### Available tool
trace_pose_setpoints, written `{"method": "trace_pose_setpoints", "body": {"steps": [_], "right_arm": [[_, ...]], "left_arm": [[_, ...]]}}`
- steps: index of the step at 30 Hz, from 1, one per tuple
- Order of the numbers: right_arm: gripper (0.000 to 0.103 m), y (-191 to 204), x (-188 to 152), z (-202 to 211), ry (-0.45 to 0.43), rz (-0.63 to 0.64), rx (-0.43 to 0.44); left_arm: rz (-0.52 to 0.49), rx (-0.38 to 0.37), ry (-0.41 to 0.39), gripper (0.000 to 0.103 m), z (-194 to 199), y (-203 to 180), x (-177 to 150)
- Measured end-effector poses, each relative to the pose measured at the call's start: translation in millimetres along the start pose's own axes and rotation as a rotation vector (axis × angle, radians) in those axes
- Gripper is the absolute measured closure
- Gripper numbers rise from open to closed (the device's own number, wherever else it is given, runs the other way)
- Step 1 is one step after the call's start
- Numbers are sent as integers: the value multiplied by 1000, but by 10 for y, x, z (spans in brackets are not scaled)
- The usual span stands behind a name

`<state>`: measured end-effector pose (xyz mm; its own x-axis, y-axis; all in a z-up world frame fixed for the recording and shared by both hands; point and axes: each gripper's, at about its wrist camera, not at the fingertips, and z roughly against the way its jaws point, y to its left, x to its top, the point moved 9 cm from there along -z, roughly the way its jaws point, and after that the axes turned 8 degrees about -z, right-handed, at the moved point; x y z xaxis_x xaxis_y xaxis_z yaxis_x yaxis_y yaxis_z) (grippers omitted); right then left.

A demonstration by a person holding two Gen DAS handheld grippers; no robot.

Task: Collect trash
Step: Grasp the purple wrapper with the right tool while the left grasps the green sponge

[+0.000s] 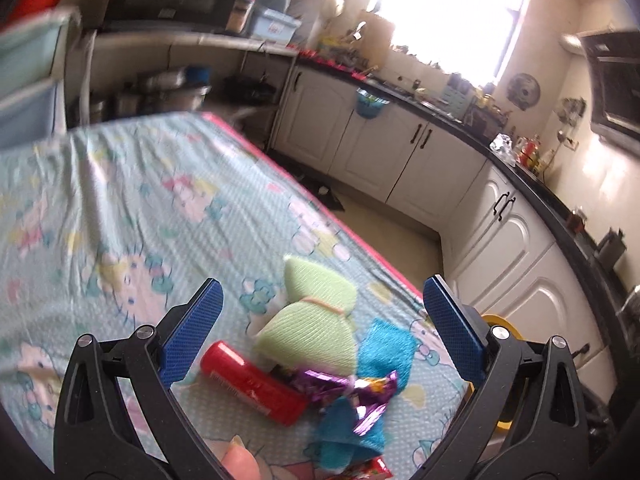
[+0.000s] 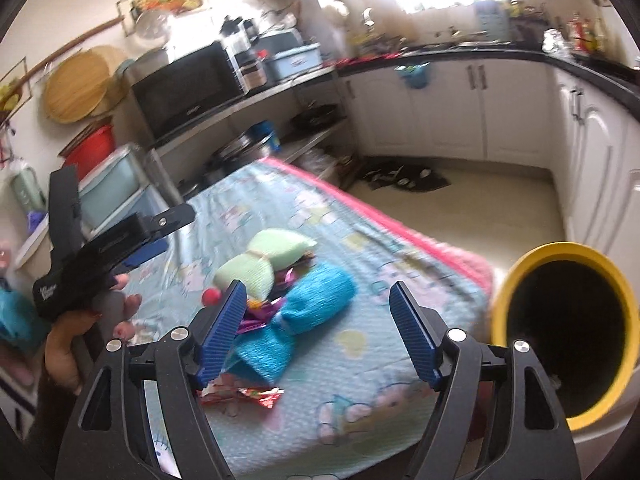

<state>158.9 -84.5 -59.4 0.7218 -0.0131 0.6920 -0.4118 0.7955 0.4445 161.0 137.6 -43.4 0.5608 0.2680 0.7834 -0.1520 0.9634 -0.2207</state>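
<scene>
Both the left gripper [image 1: 320, 316] and right gripper [image 2: 318, 304] are released and hold nothing, so the step looks like reaching for trash: next, pinch the purple wrapper [image 1: 360, 392] low in the frame and drop it in the yellow bin [image 2: 560, 332] at right.

From the left wrist we look forward and down, close over the cartoon-print cloth-covered table [image 1: 120, 200], toward the white kitchen cabinets [image 1: 400, 152] at upper right. From the right wrist we look likewise, slightly farther back. Both views share the green tied cloth bundle [image 1: 312, 320] [image 2: 260, 260] at centre.
</scene>
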Motion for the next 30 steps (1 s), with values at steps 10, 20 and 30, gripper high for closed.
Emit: {"method": "trace_pose_setpoints", "body": {"steps": [10,20,30], "right_arm": [[32,270,-286,-561,156,66,57],[49,409,-430,-933,257,72,114],[79,451,-439,-1001,278,50,156]], "left_arm": [[178,-127,166,11,-327,360,-382],[235,-216,223,20,-577,318,-469],[205,-222,246,74,-680,216,-472]]}}
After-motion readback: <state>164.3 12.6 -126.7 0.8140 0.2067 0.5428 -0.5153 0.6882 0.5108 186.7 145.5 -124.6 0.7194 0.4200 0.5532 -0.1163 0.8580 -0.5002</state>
